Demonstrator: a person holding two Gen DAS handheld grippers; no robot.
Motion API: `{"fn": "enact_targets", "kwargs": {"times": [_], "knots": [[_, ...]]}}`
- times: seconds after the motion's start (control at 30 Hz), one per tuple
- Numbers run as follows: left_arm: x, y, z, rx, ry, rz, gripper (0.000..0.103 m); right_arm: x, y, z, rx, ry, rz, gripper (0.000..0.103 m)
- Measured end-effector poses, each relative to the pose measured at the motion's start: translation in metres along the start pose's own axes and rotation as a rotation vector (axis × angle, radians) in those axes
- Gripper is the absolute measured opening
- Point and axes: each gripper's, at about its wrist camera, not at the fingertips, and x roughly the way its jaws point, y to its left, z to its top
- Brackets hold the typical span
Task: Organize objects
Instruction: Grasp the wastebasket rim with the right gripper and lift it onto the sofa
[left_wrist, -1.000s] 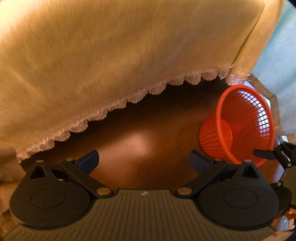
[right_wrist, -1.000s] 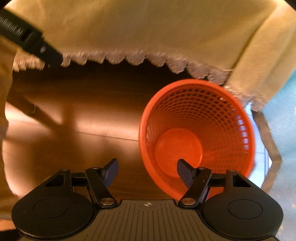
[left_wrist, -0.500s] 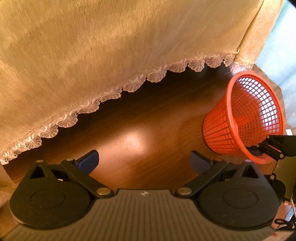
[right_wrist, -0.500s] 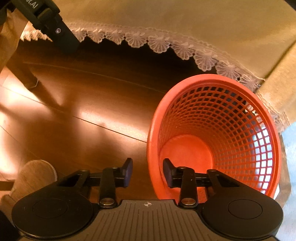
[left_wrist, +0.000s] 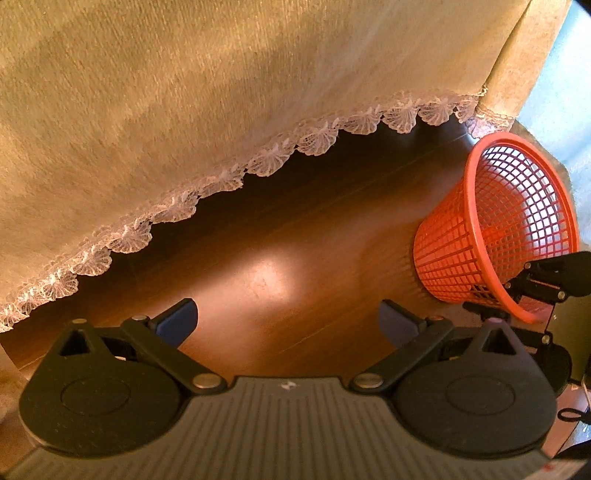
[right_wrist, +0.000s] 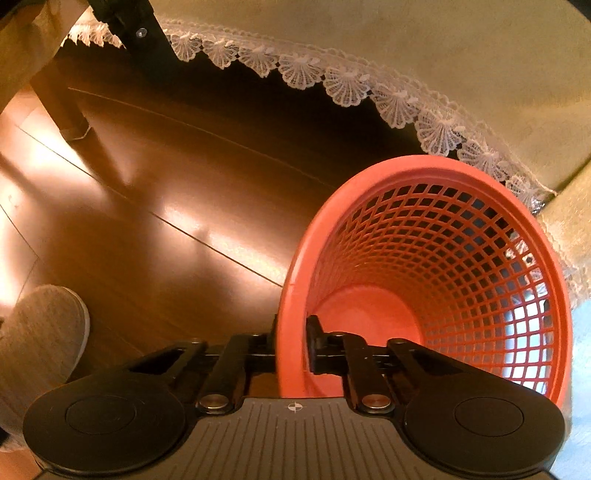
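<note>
Orange plastic lattice basket (right_wrist: 436, 266), conical with a solid round base, sits on the glossy brown wooden plank floor (left_wrist: 266, 258) beside the cream tablecloth (left_wrist: 221, 92) with its scalloped white lace hem. Right tool (right_wrist: 291, 339) pinches the basket's smooth rim (one finger inside, one outside). Left tool (left_wrist: 288, 321) hangs spread wide above the floor, holding nothing.
</note>
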Motion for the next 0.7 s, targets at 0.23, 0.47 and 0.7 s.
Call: {"fn": "enact_targets", "kwargs": {"times": [0.23, 0.47, 0.7], "knots": [[-0.021, -0.005, -0.001, -0.01, 0.011, -0.005, 0.102, -0.02, 0.005, 0.009, -0.103, 0.026, -0.018, 0.002], [-0.109, 0.0, 0.025, -0.059, -0.022, -0.031, 0.101, -0.105, -0.003, 0.054, -0.167, 0.092, -0.052, 0.002], [-0.241, 0.024, 0.077, -0.078, -0.104, -0.037, 0.102, -0.242, -0.028, 0.153, -0.175, 0.097, -0.172, 0.003]]}}
